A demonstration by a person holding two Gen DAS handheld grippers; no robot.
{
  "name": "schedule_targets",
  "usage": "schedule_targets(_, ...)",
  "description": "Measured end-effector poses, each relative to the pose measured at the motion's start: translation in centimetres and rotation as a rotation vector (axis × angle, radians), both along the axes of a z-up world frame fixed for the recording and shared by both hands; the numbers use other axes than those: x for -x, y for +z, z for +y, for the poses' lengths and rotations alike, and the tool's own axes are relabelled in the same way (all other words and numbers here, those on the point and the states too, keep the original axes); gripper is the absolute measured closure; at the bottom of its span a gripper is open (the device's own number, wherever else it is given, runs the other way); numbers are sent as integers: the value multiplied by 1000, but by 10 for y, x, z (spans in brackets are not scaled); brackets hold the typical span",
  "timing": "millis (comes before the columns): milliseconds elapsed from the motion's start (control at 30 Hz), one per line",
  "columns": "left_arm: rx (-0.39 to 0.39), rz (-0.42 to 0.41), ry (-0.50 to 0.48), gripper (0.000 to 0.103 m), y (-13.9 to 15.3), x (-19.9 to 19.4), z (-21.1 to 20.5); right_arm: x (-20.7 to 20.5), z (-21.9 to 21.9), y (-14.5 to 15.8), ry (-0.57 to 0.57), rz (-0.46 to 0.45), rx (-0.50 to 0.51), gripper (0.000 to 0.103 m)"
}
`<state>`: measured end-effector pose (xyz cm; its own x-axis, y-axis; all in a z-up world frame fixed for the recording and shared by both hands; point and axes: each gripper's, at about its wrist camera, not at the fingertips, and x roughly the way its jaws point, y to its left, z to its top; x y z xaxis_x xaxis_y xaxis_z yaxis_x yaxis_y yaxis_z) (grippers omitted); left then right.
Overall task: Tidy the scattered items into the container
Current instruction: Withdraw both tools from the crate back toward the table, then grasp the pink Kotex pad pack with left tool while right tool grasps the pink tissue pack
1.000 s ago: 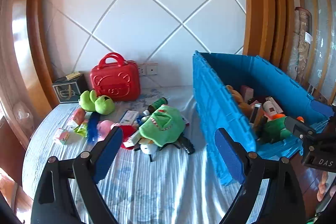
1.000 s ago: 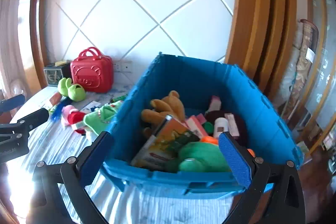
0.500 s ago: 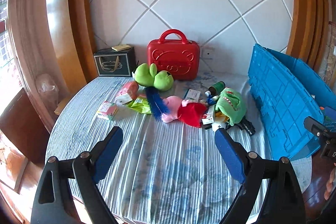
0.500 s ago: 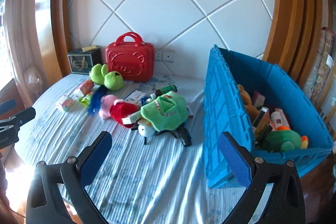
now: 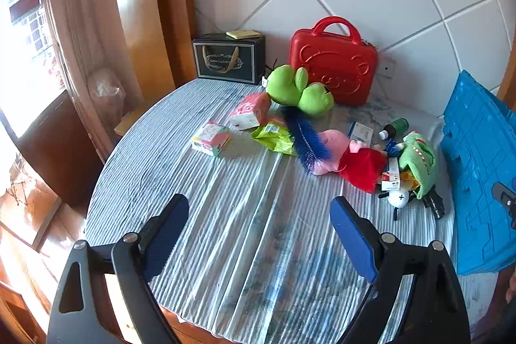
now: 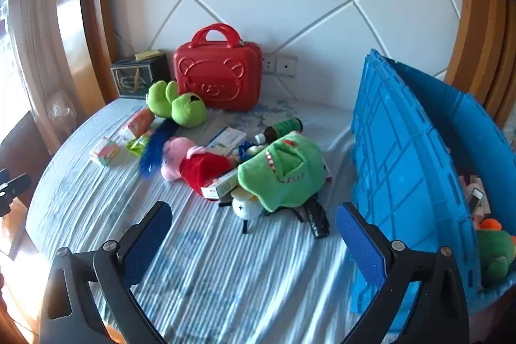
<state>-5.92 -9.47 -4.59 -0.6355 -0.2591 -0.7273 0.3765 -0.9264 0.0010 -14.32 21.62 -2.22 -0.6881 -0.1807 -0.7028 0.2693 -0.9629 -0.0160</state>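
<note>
**Ana:** While both grippers hang over the striped cloth of the worktop [image 5: 245,247], what do the fingers hold?

**Ben:** Nothing. The left gripper [image 5: 259,231] has its blue pads spread wide over bare cloth, and the right gripper [image 6: 253,239] is just as wide, also empty.

**Ana:** What lies nearest?

**Ben:** In the right view, a white ball with a black plus mark [image 6: 246,208] lies beside a black toy [image 6: 317,220], both partly under a green plush [image 6: 283,173] with a zigzag red-and-white mouth. A white carton with a barcode [image 6: 219,184] pokes out beside it; its print is too small to read.

**Ana:** And beyond?

**Ben:** A pink plush in a red dress [image 6: 193,163], a blue bristly brush [image 6: 154,147], a yellow-green packet [image 5: 274,137], two small pink-and-white boxes [image 5: 211,139], a flat white-and-blue box [image 6: 225,139] and a dark green bottle [image 6: 282,128]. Further back lies a green frog plush [image 6: 175,105].

**Ana:** Where is the container?

**Ben:** The blue crate [image 6: 406,170] stands at the right, already holding toys. At the wall stand a red case embossed with a bear face [image 6: 217,79] and a black gift box [image 5: 229,58] with gold lettering I cannot read.
</note>
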Motion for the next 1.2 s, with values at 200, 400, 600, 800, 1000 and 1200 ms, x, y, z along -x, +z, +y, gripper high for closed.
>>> schedule_targets(200,-2,-41,54,13,-12,4,-36,23,-21,-16,41,-40,7,0)
schedule_targets(400,-13,-56,44,13,-23,20,-78,36,-56,-24,38,-59,10,0)
schedule_targets(600,-29,-73,-50,13,-40,56,-141,49,-125,-29,10,-62,4,0)
schedule_targets(800,-53,-140,-132,13,-66,104,-203,71,-211,-42,-17,-121,39,0)
schedule_targets(1000,-99,-200,-172,13,-104,153,-235,100,-283,-61,6,-172,44,0)
schedule_targets(1200,-141,-261,-214,13,-156,209,-240,143,-332,-97,53,-225,19,0)
